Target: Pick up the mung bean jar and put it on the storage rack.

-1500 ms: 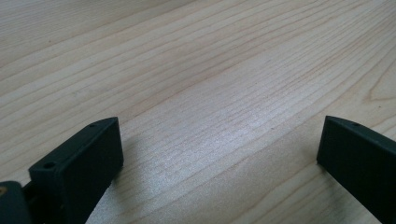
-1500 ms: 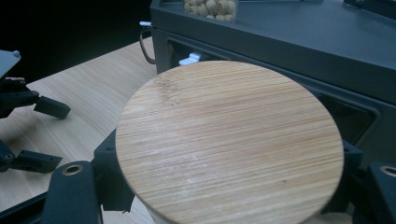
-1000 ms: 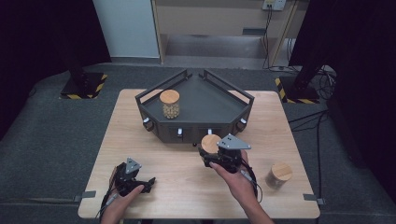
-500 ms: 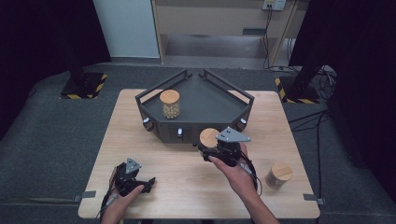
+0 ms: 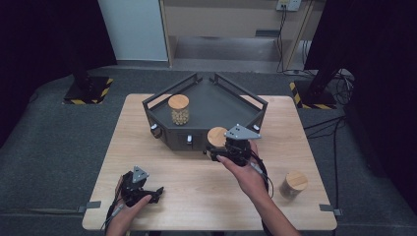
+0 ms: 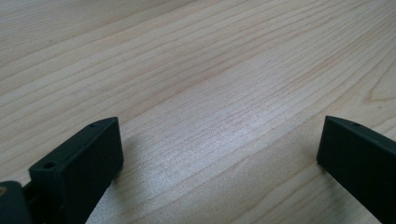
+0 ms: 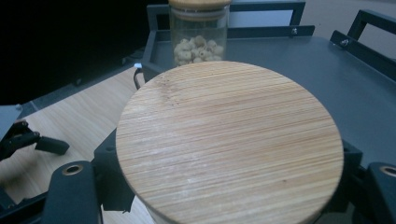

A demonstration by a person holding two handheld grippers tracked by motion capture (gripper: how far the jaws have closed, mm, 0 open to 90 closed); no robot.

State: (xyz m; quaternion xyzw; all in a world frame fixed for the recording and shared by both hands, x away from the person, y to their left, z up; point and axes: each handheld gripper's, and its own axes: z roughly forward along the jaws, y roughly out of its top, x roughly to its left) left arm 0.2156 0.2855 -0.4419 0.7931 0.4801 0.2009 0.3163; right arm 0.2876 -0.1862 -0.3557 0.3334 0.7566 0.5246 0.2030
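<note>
My right gripper (image 5: 218, 149) is shut on a glass jar with a round bamboo lid (image 5: 217, 136), held just off the front edge of the dark angular tray (image 5: 231, 105). In the right gripper view the lid (image 7: 229, 140) spreads between my two black jaws, over the tray's near rim (image 7: 373, 121). A second lidded jar (image 5: 178, 109) holding pale round pieces (image 7: 198, 49) stands upright inside the tray at its left. My left gripper (image 5: 153, 192) rests on the wooden table near the front left, open, with bare wood between its jaws (image 6: 219, 154).
A third lidded jar (image 5: 293, 184) stands on the table at the front right. The tray has raised rails (image 5: 169, 91) along its sides and knobs on its front face (image 5: 189, 139). Dark floor surrounds the table (image 5: 162, 162).
My right gripper has carried the jar away from the person and up, to the tray's front edge. The left gripper has stayed where it was.
</note>
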